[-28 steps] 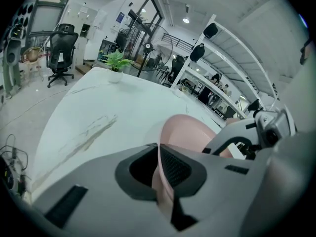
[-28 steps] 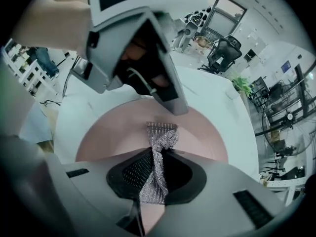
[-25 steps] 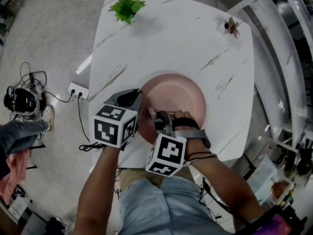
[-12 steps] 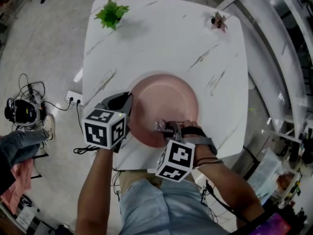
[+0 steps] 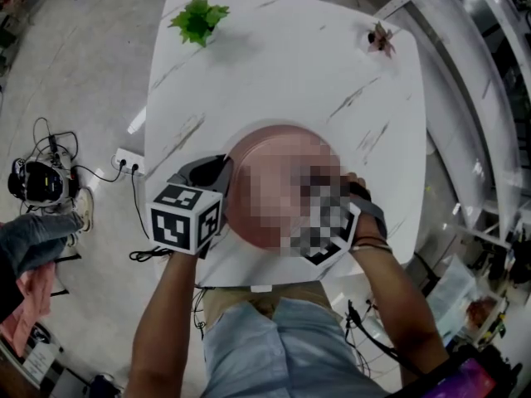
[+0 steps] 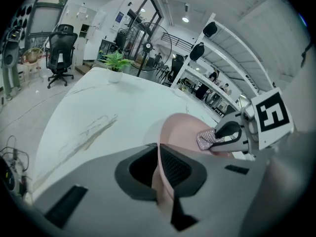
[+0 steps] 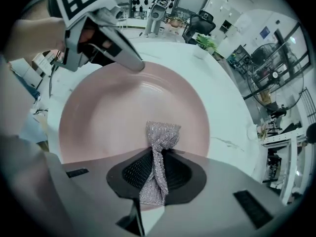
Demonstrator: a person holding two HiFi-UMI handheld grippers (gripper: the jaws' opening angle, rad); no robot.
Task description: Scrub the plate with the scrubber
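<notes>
1. left gripper [image 6: 160, 174]: jaws are clamped on the rim of the pink plate [image 7: 123, 107]. the rim runs edge-on through the gap between my pads. the plate's bowl lies ahead and to the right of the jaws.
2. right gripper [image 7: 155, 179]: jaws are pinched narrow on the silver mesh scrubber [image 7: 160, 137]. its tail hangs back through the jaws and the bunched wad sticks out just ahead of the tips.
3. the scrubber wad touches the plate's inner face, right in front of the right jaws, on the near side of the well.
4. seen from the right jaws, the left gripper's tip sits across the plate on the far-left rim. seen from the left jaws, the right gripper is ahead and to the right, over the plate with the scrubber at its tip.
5. the plate is on the white marbled table [image 5: 290, 73], close to the edge on my side. i can't tell whether the clamped rim is lifted off the top.
6. head view doesn't resolve the right jaws or the plate's middle, so i'm reading those from the gripper views.
7. a green potted plant [image 5: 199, 16] and a small dark plant [image 5: 382, 38] sit at the far table corners, well ahead of both sets of jaws and well apart from the plate.
</notes>
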